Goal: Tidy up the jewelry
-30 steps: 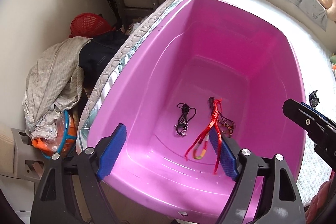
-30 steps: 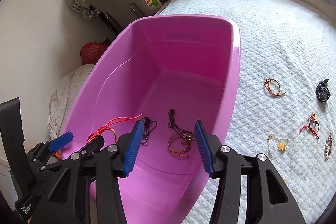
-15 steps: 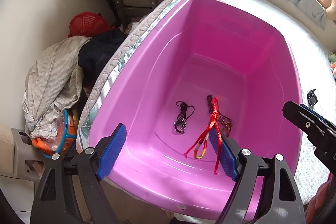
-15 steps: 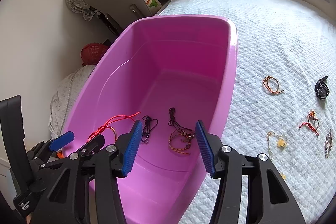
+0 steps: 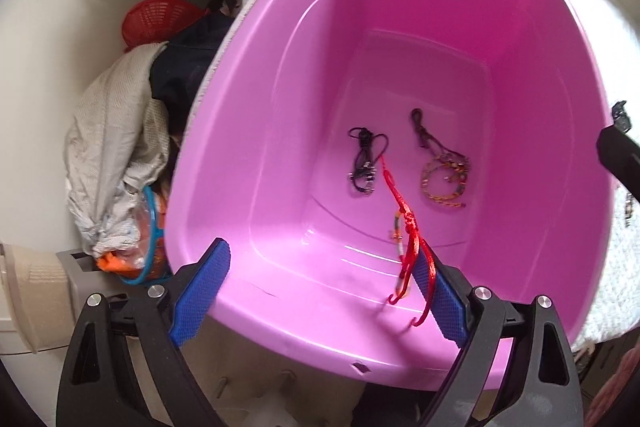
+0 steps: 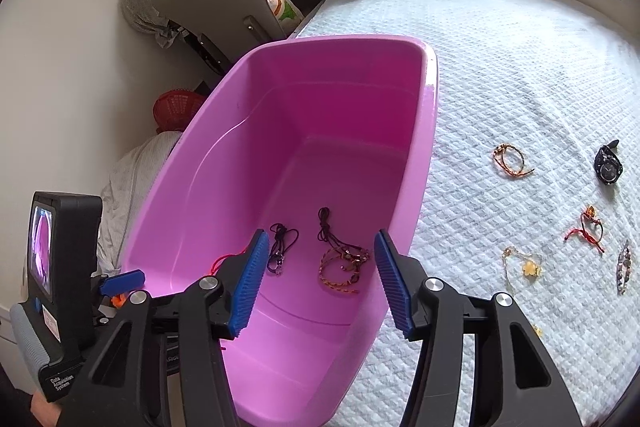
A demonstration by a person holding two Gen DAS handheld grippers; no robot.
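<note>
1. Your tub (image 6: 430,115) sits on the bed (image 6: 520,67), at its left edge.
2. In the tub lie a cord necklace (image 5: 365,163) on the left and a beaded bracelet (image 5: 444,179) on the right, apart.
3. A knotted string bracelet (image 5: 408,227) hangs against the right pad of your left gripper (image 5: 320,291), over the tub's near end.
4. Right of the tub, on the bed, lie a watch (image 6: 608,167) and several bracelets (image 6: 510,161).

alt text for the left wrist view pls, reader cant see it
The left gripper, jaws opening, hangs over a pink plastic tub with a red cord bracelet draped against its right finger. A black cord necklace and a braided multicolour bracelet lie on the tub's floor.
</note>
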